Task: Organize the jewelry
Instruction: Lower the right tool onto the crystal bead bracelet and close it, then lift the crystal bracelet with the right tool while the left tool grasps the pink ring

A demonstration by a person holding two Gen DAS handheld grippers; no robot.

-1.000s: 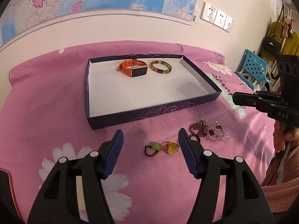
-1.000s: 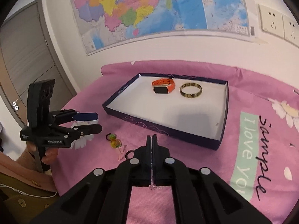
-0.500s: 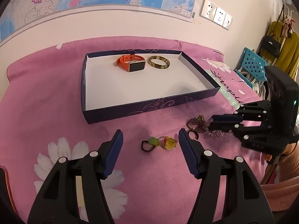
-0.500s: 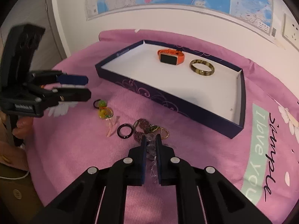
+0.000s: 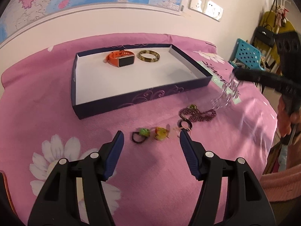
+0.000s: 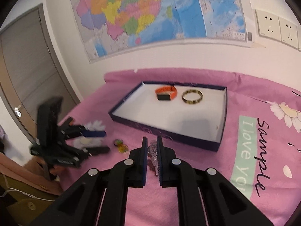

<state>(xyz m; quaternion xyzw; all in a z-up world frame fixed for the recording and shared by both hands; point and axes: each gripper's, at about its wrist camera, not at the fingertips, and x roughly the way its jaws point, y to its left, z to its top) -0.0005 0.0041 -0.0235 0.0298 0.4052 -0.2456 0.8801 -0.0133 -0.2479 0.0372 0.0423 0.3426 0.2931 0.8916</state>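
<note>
A dark blue tray (image 5: 143,96) (image 6: 222,124) on the pink cloth holds an orange smartwatch (image 5: 120,59) (image 6: 166,92) and a mottled bangle (image 5: 148,56) (image 6: 192,96). My right gripper (image 6: 150,146) (image 5: 237,75) is shut on a clear crystal bead bracelet (image 5: 223,96) (image 6: 152,155), lifted above the cloth right of the tray. My left gripper (image 5: 151,137) (image 6: 94,134) is open, low over a green-charm hair tie (image 5: 141,134), a yellow charm (image 5: 160,133) and a black ring (image 5: 185,125). A purple bead chain (image 5: 195,114) lies beyond them.
The pink flowered cloth (image 5: 37,113) covers the table up to a white wall with a map (image 6: 150,15) and sockets (image 5: 206,6). A blue chair (image 5: 248,56) and hanging bags stand at the right. A door (image 6: 24,79) is at the left.
My right gripper closed on the crystal bracelet in the pile and lifted it up and toward the tray's right end. My left gripper stayed open and edged a little closer to the charms.
</note>
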